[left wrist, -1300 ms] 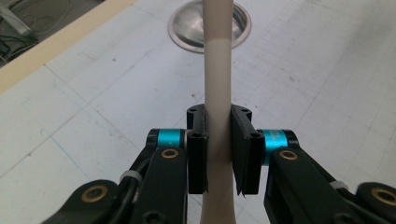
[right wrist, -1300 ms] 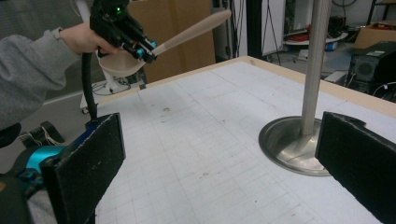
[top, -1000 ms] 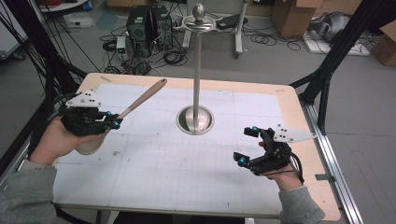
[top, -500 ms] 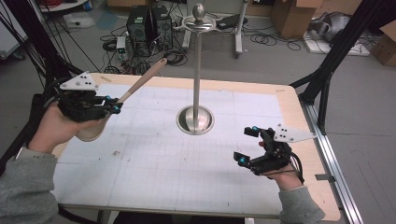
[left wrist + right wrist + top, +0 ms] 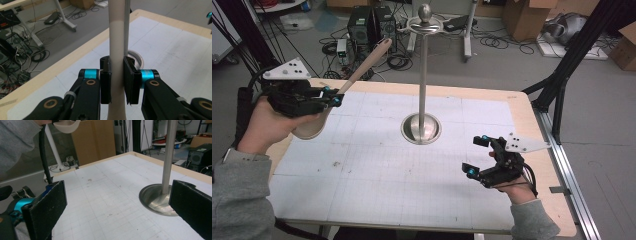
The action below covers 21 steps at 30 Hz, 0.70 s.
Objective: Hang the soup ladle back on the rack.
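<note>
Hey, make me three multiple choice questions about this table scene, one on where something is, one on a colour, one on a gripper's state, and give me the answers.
1. Where does the stand sit?
A. near the table's middle
B. on the floor
C. in the right gripper

2. What colour is the ladle?
A. blue
B. beige
C. black

3. How is the right gripper?
A. shut on the ladle
B. shut on the stand
C. open, holding nothing

Answers:
1 A, its round base rests on the white table about midway.
2 B, handle and bowl are pale beige; the left gripper clamps its handle.
3 C, its jaws stand wide apart over bare table.
</note>
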Available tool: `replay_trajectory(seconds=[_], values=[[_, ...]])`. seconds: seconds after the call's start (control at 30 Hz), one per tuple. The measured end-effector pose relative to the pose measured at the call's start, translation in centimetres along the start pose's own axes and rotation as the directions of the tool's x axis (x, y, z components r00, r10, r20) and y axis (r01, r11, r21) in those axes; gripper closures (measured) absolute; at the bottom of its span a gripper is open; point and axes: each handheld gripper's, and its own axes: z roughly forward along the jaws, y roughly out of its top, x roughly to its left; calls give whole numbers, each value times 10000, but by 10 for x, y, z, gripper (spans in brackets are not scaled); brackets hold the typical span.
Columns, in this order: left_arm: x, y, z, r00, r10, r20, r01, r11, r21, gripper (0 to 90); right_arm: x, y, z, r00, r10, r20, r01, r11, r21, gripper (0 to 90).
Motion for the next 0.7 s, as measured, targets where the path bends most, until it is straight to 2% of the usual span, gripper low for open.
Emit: replay_trajectory(seconds=[0.13,0.2,0.7], values=[[-1,6,-1,10000,42,-3,-42,10000,-70,775,0,0,0,10000,5,-2,-5,10000,22,4],[0,9,-1,10000,-65,68,67,9995,-312,775,0,1,-1,10000,-75,17,75,10000,-10,4],[1,13,5,9993,-222,290,242,9973,-700,775,0,1,-1,10000,-72,11,72,10000,-45,4]])
